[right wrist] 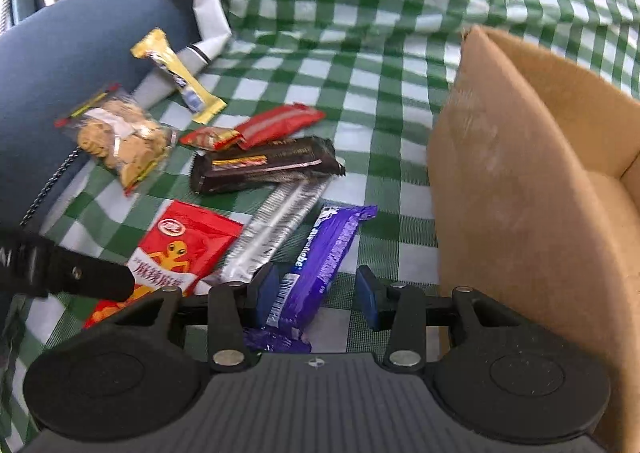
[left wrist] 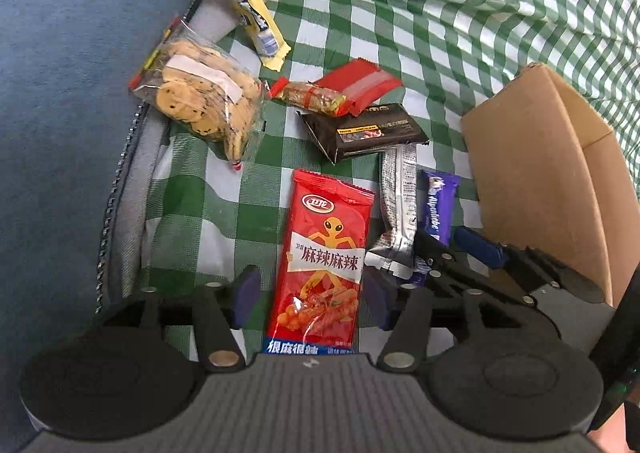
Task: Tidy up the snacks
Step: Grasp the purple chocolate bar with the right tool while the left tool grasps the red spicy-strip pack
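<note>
Barely begun — both grippers, left [left wrist: 312, 299] and right [right wrist: 316, 295], gaped released over the red pack [left wrist: 322, 261] and purple bar [right wrist: 320, 257], every snack lying left of the seemingly empty box [right wrist: 520, 189].

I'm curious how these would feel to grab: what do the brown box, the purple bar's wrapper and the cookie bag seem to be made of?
Brown box: looks like matte corrugated cardboard, with thick raw edges.
Purple bar's wrapper: probably glossy plastic film, crinkled with shiny highlights.
Cookie bag: clear thin plastic; the cookies show through.
</note>
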Demonstrator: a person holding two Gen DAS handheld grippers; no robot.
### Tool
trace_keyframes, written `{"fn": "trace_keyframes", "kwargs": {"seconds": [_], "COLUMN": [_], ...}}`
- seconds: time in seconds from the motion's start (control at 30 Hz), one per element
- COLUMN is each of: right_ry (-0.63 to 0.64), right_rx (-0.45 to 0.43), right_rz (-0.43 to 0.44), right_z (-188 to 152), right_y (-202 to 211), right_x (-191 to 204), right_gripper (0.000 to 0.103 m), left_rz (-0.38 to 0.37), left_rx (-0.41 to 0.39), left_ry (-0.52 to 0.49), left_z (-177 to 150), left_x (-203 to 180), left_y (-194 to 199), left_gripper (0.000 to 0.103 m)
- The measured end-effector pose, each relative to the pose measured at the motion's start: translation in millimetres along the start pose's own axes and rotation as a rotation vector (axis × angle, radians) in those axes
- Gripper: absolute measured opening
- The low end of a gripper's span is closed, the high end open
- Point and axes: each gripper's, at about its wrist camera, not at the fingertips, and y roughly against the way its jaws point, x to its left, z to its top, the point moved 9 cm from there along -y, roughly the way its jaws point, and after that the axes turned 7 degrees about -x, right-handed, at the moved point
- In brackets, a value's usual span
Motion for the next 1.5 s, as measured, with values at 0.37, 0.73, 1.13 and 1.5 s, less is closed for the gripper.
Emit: {"fn": "trace_keyframes", "kwargs": {"seconds": [0.37, 0.73, 1.13, 1.5], "right_ry": [-0.062, 0.017, 0.058, 0.097], "right_rx": [0.024, 0.030, 0.114, 0.088], "right_rz": [0.042, 0.141, 0.206, 0.174], "right_z": [-4, -24, -62, -56], "right_y": [-3, 48, 58, 45], "right_x": [-6, 8, 19, 20], "right_gripper": [0.025, 0.025, 0.038, 0.019], "left_rz": [-0.002, 0.000, 0.043, 0.111], "left_rx": [-0.033, -0.001, 0.046, 0.069], "left_ry": [0.128, 0.074, -0.061, -0.205], "left_z": [10, 3, -7, -15], "left_x": [9, 0, -17, -28], "left_y": [-4, -7, -24, -41], "left_gripper": [0.075, 0.075, 0.075, 0.075]}}
